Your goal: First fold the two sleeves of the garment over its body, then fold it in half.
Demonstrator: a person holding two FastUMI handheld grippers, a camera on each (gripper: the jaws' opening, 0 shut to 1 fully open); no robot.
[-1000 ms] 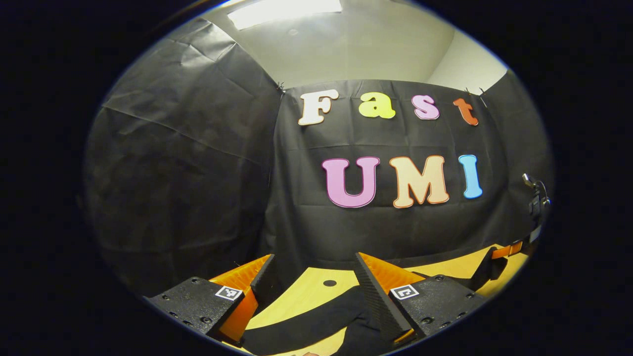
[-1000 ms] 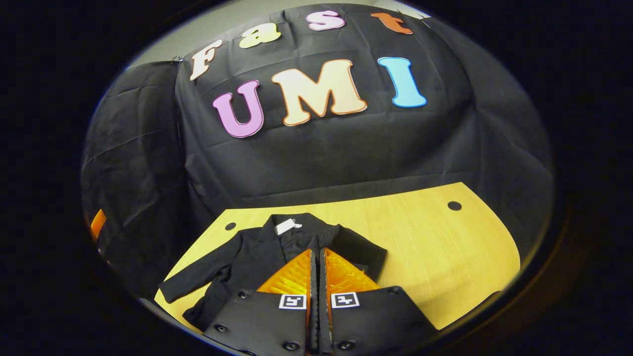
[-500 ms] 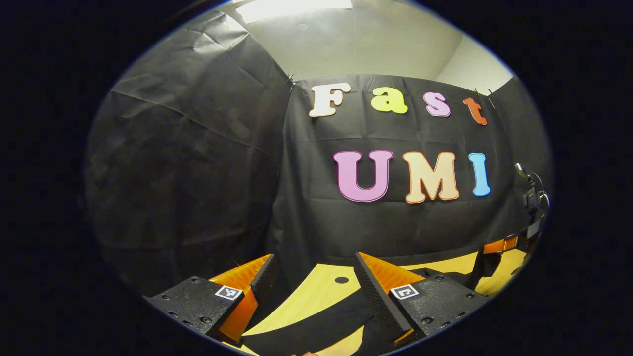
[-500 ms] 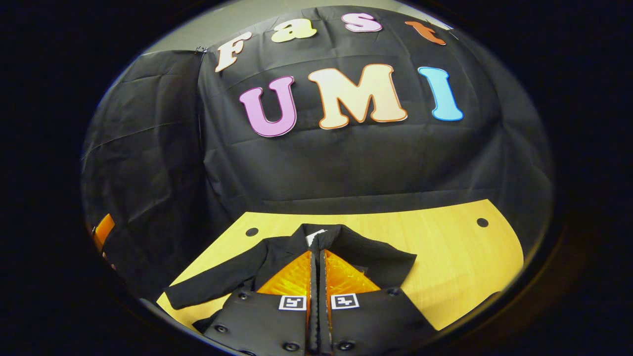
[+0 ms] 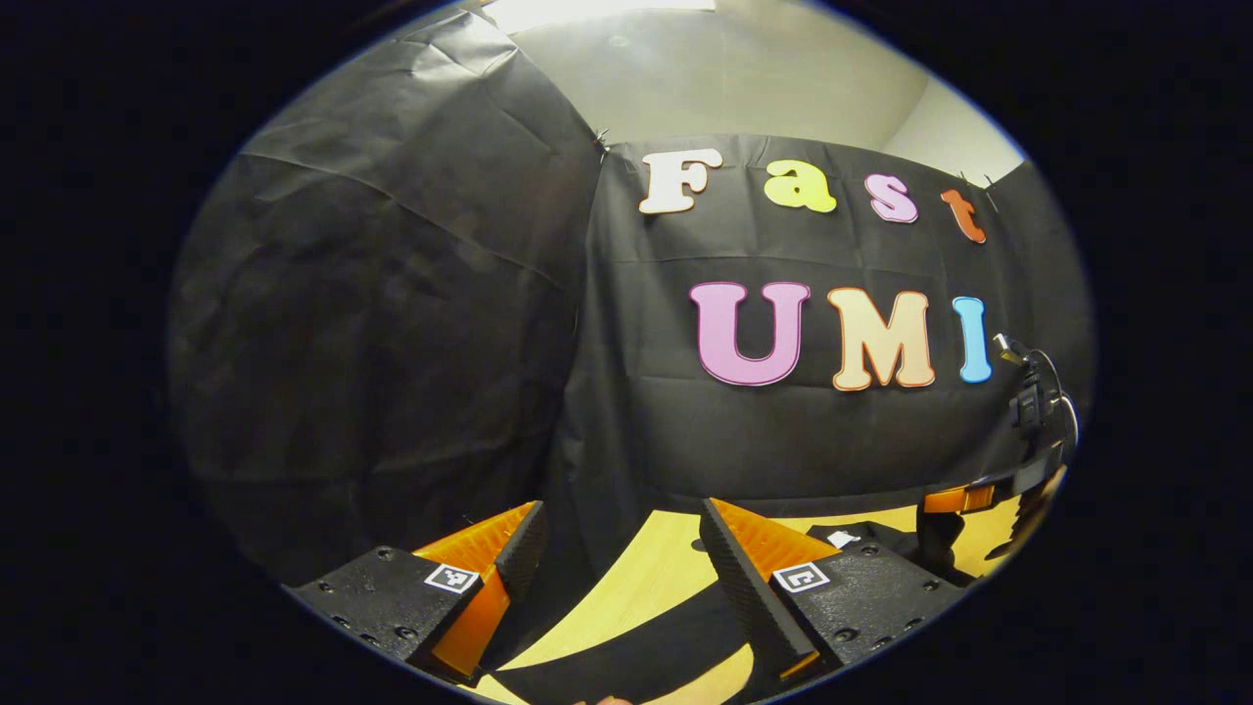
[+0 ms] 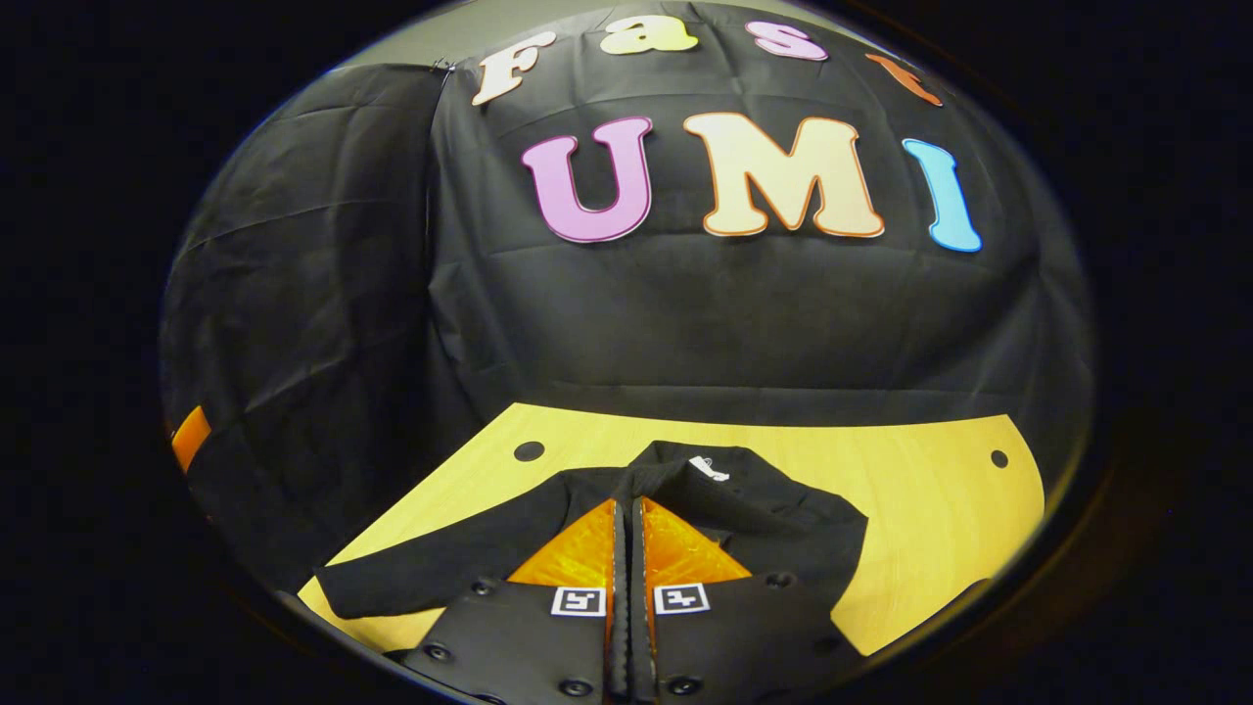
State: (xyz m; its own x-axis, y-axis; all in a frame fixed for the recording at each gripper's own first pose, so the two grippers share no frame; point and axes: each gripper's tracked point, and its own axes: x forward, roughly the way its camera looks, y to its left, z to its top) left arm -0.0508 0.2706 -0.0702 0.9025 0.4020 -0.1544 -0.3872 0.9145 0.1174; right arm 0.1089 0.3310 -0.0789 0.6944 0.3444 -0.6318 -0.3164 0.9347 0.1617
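A black jacket (image 6: 754,504) lies on the yellow table (image 6: 930,509), collar with a white label (image 6: 707,468) at the far side. One sleeve (image 6: 440,578) stretches out to the left. My right gripper (image 6: 626,501) hovers over the jacket's body with its fingers pressed together. In the left gripper view that right gripper (image 5: 964,499) has black cloth hanging beneath its fingers, which looks like the other sleeve. My left gripper (image 5: 622,509) is open, low over the outstretched sleeve (image 5: 626,656), which runs under and between its fingers without touching them.
The black cloth wall stands close behind the table's far edge. Two round holes (image 6: 529,450) (image 6: 997,457) sit near the table's back corners. Bare tabletop (image 6: 959,548) lies to the right of the jacket.
The right gripper has carried its cloth leftward over the jacket, and the collar has shifted right in its view. In the left gripper view it has come closer. The left gripper stays open and has turned left.
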